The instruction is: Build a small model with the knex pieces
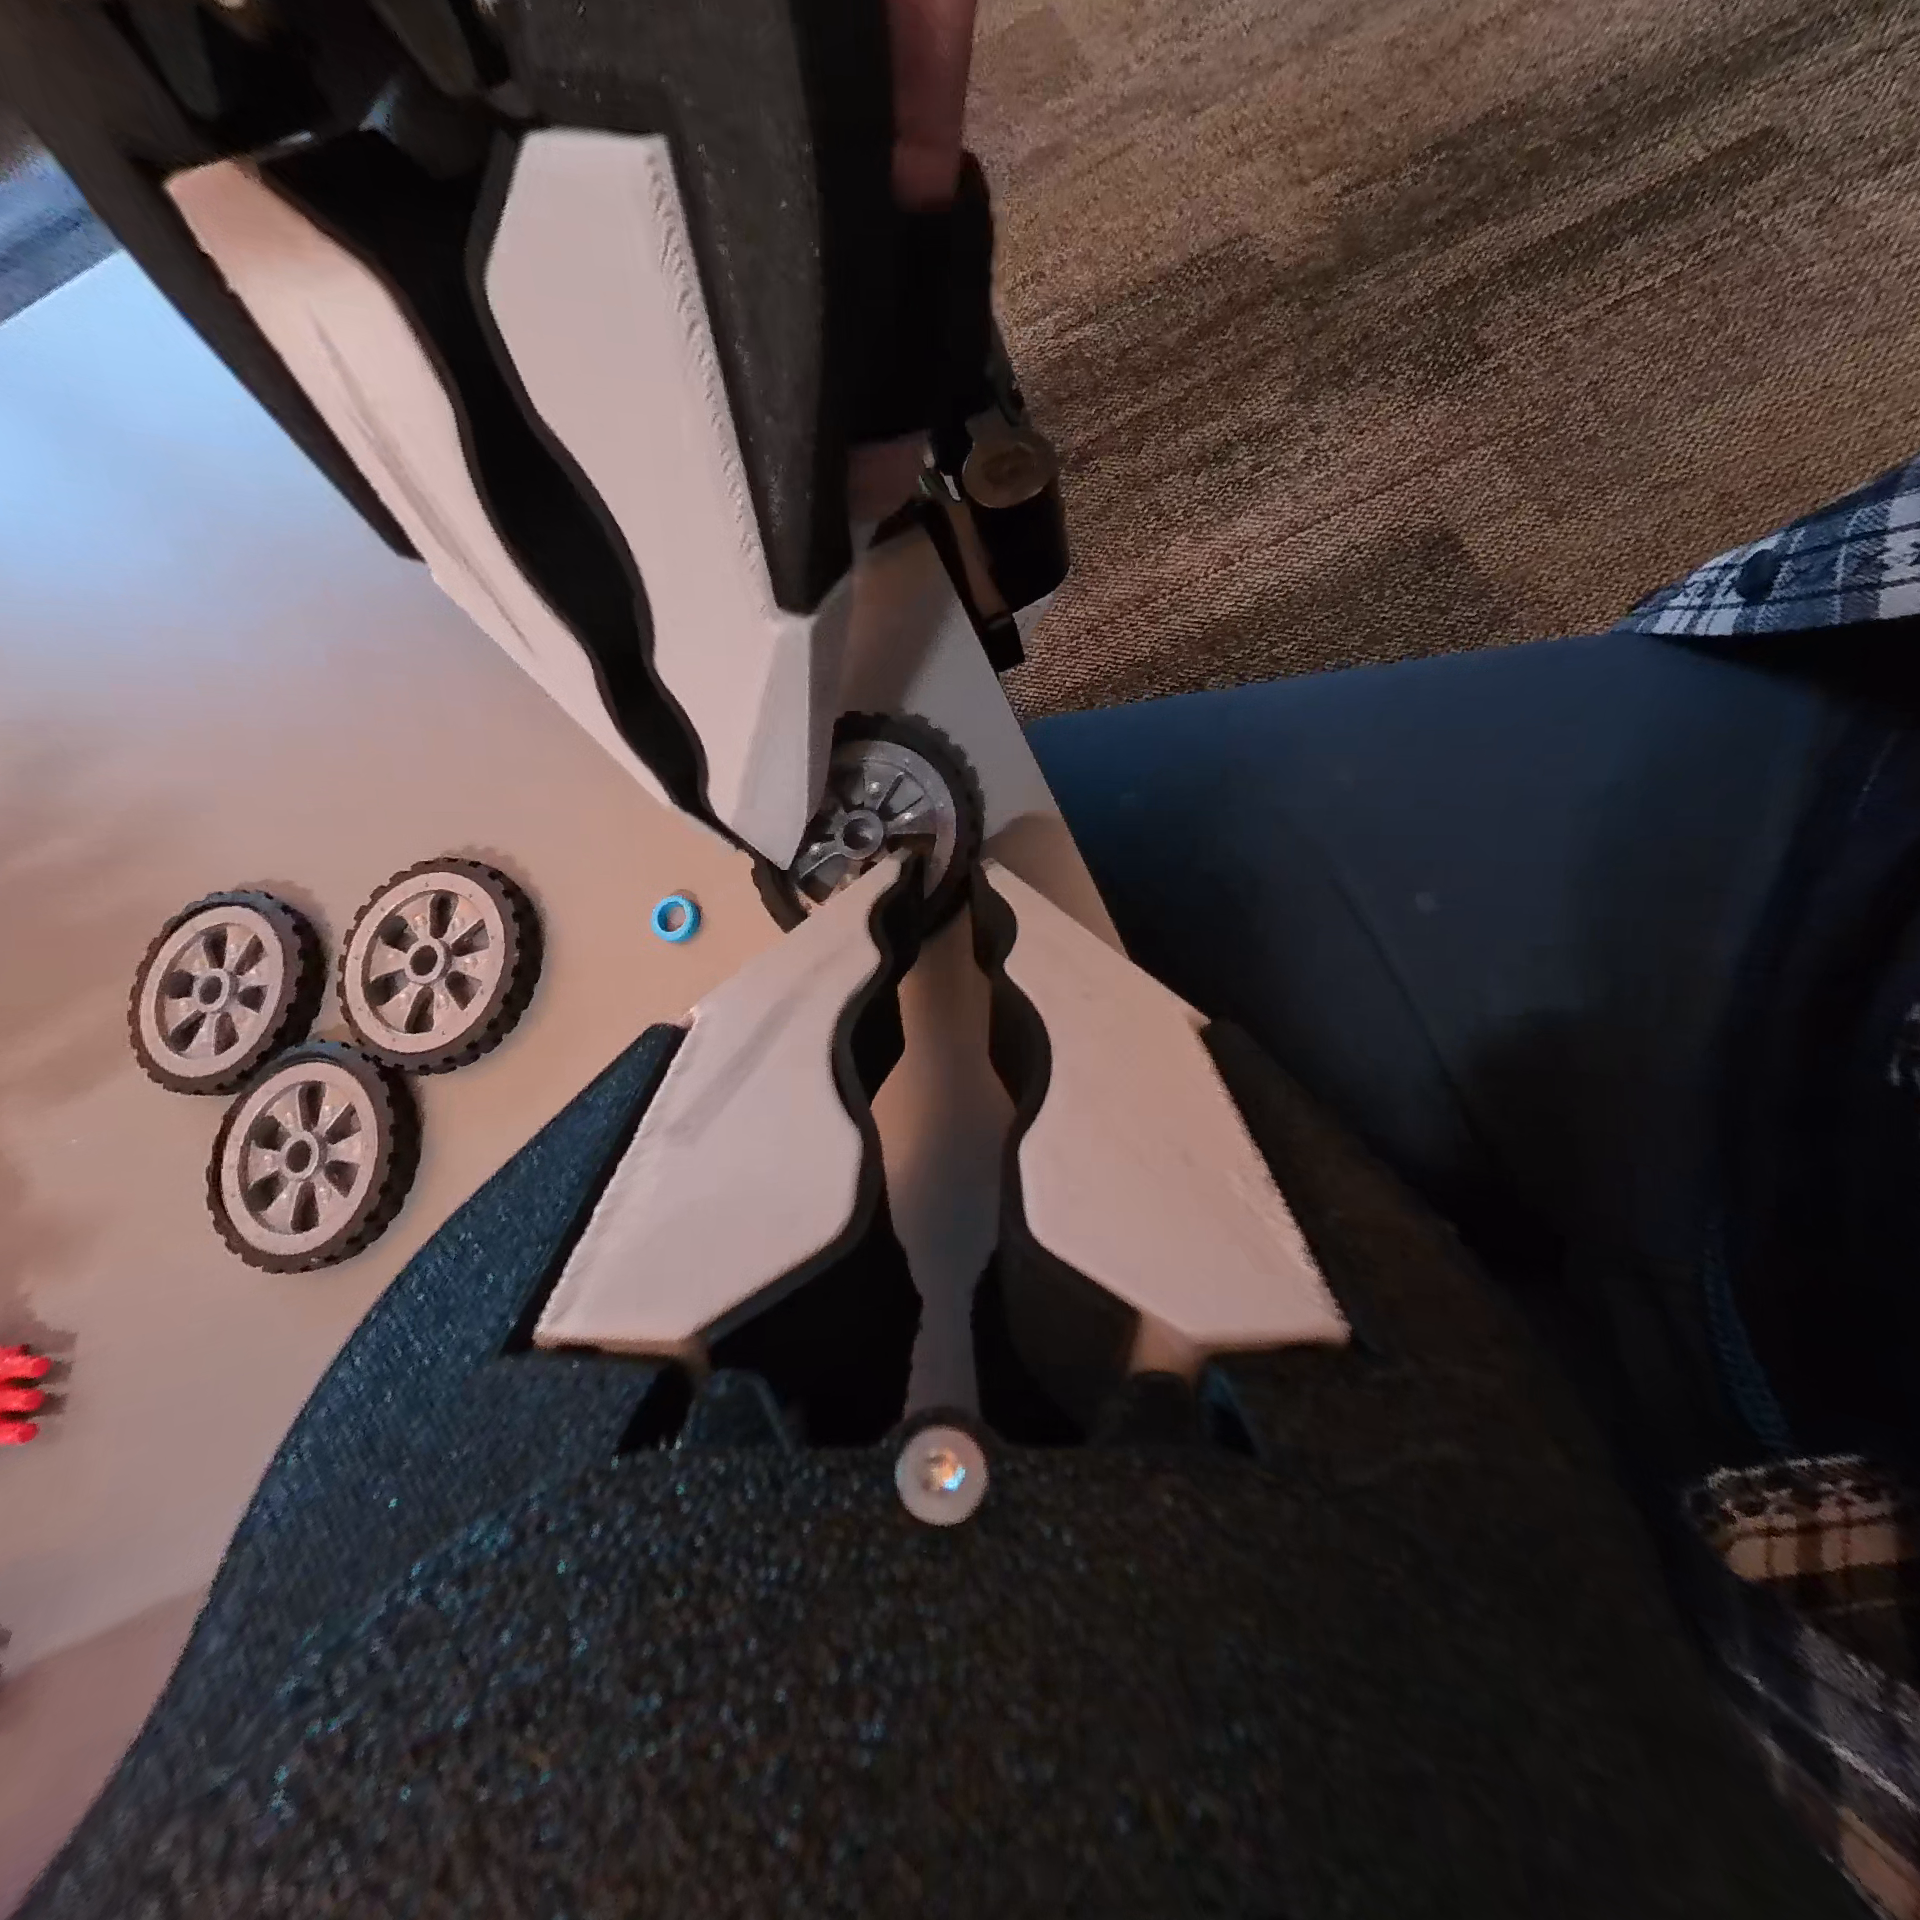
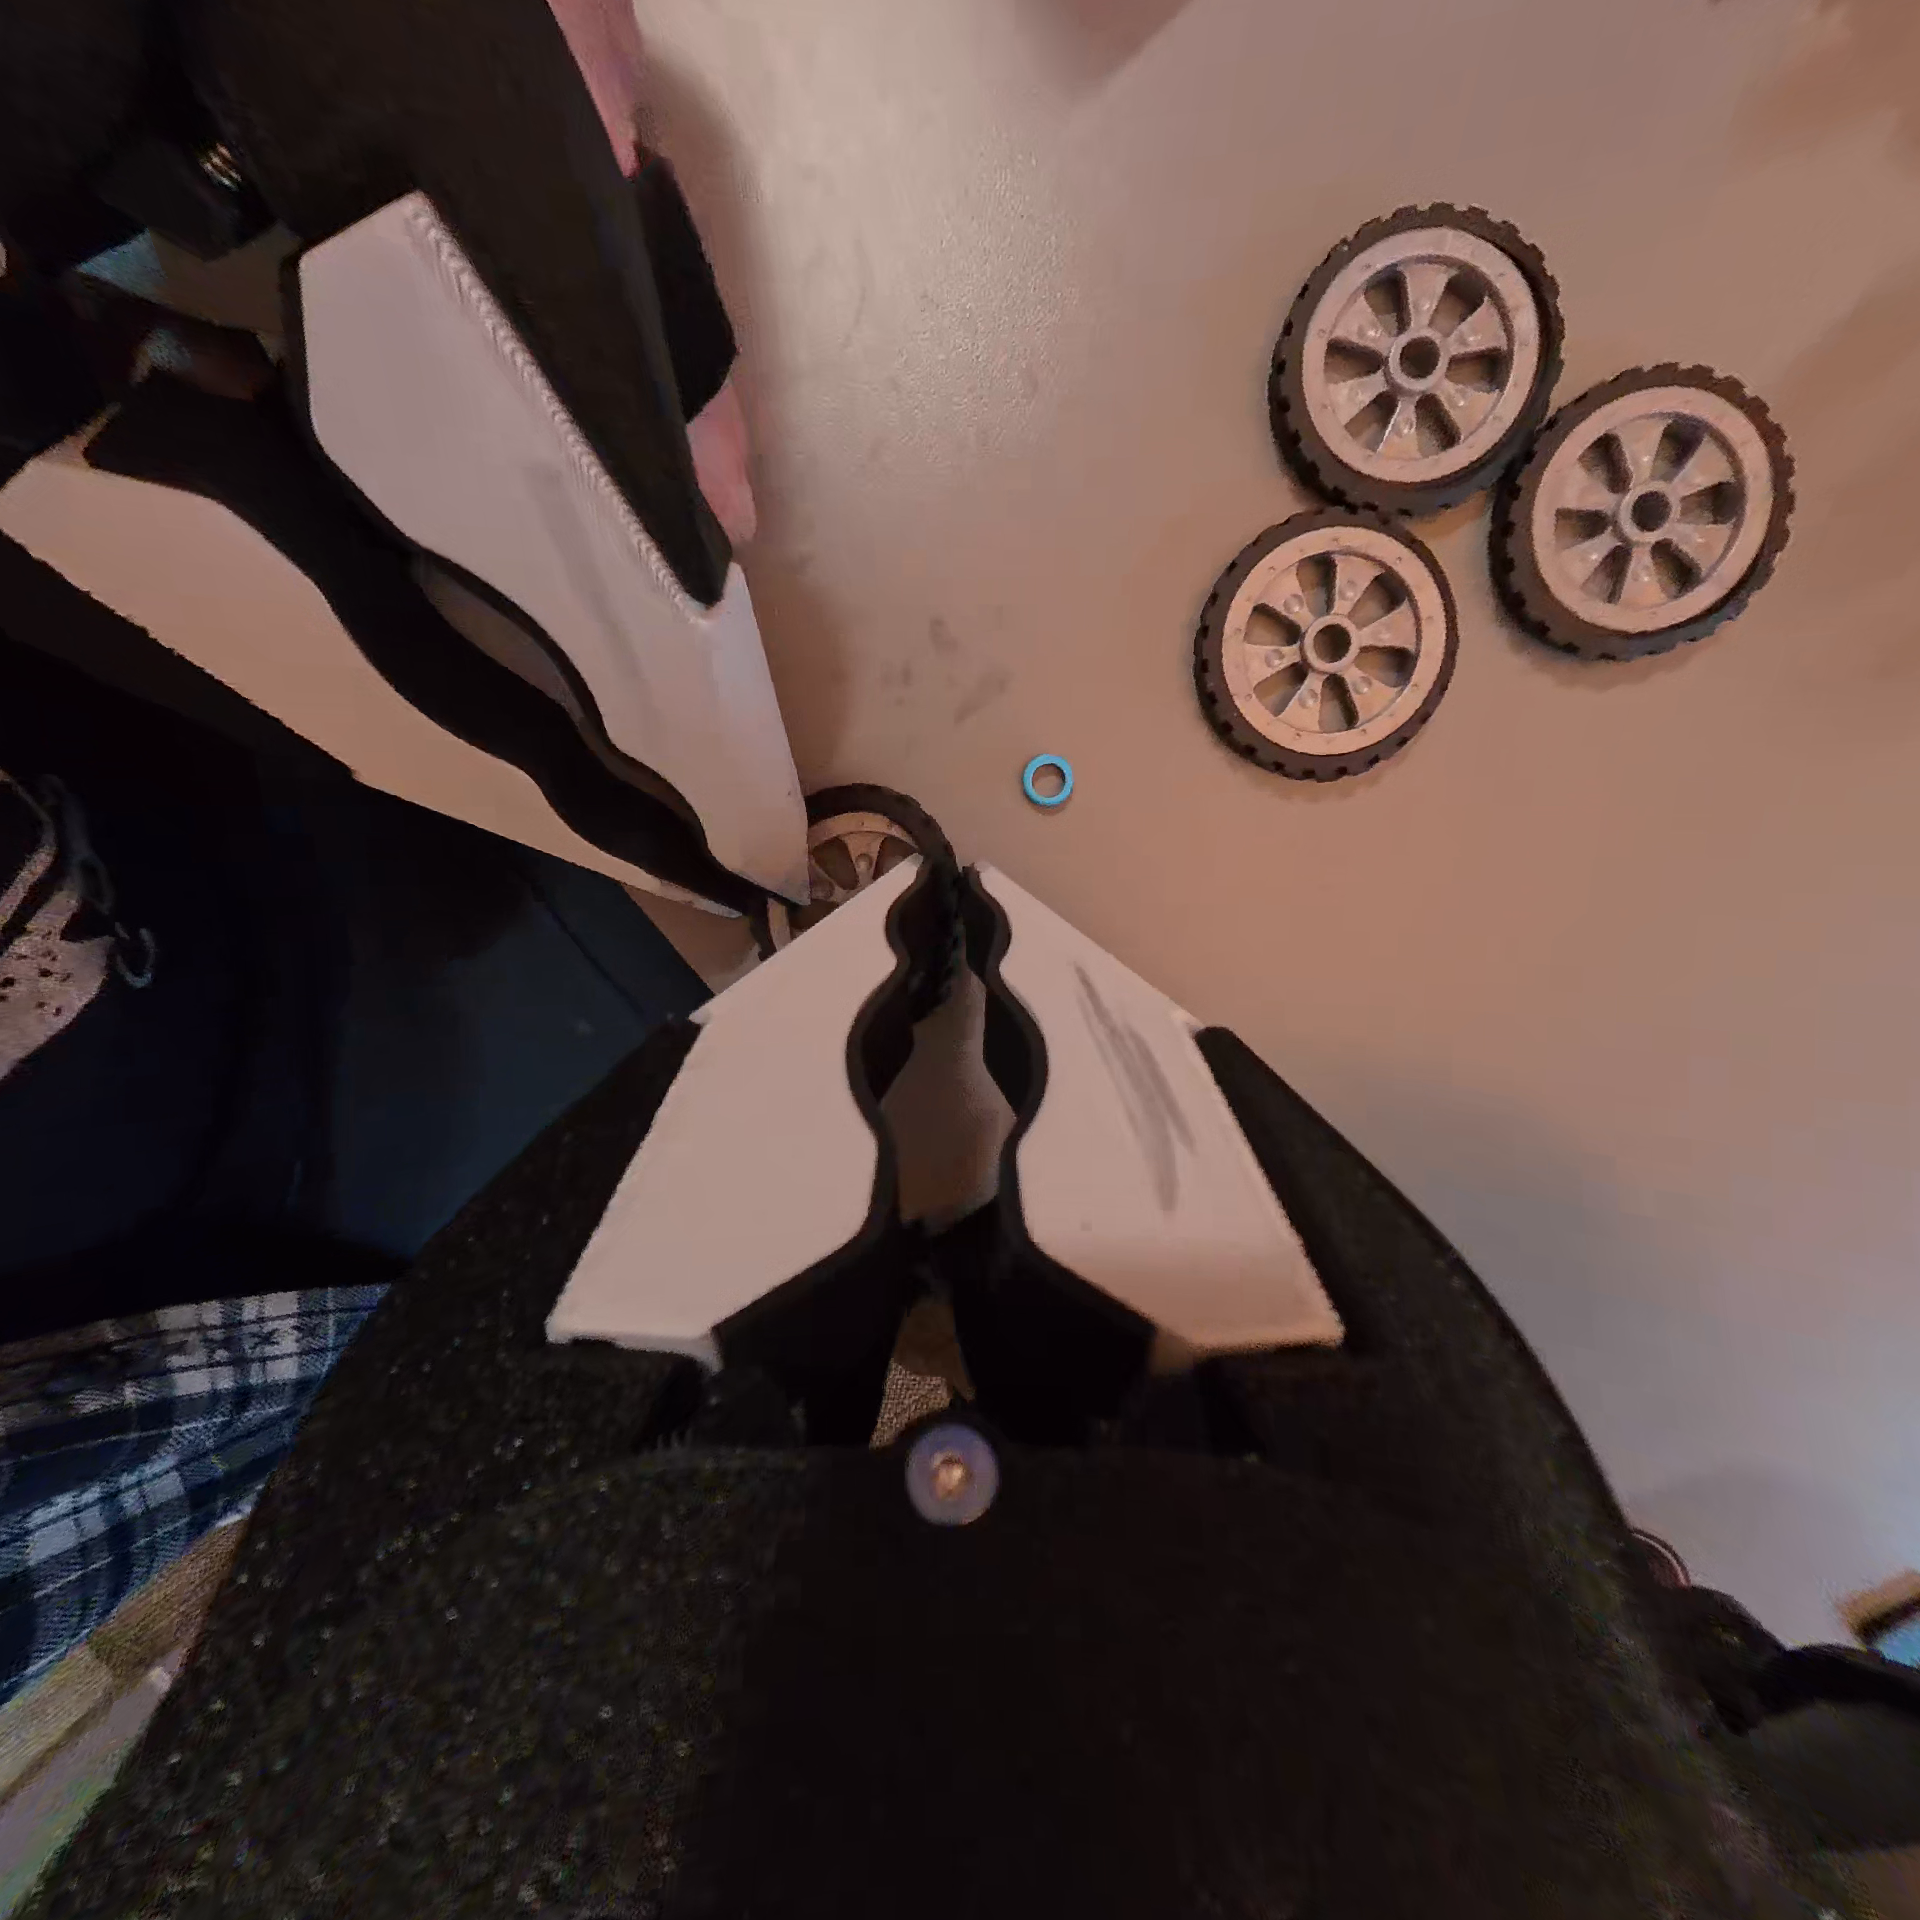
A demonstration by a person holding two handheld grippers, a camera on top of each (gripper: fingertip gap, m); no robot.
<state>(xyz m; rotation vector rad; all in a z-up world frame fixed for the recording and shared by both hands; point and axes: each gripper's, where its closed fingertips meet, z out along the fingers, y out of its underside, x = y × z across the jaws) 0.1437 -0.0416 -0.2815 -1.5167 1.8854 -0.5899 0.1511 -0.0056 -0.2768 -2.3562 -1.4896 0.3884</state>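
Note:
A small toy wheel (image 1: 883, 805) with a grey spoked hub and a black tyre is held at the table's edge. My left gripper (image 1: 935, 883) is shut on its tyre from one side. My right gripper (image 2: 943, 873) is shut on the tyre too, and in the left wrist view it comes in from the upper left with its tips (image 1: 764, 847) at the wheel's rim. In the right wrist view the wheel (image 2: 847, 847) is mostly hidden behind both sets of fingers, and the left gripper (image 2: 784, 894) reaches in from the upper left.
Three more wheels (image 1: 312, 1153) (image 2: 1418, 358) lie flat in a cluster on the beige table (image 1: 208, 623) (image 2: 1143, 1039). A small blue ring (image 1: 675, 920) (image 2: 1046, 780) lies between them and the grippers. A red object (image 1: 21, 1392) shows at the left edge. A person's dark trouser leg (image 1: 1455, 883) and brown carpet (image 1: 1455, 312) lie beyond the table. Only a small space, under 4 cm, lies between the two pairs of fingers. The red object (image 1: 21, 1392) is about equally far from each gripper, around 20 cm.

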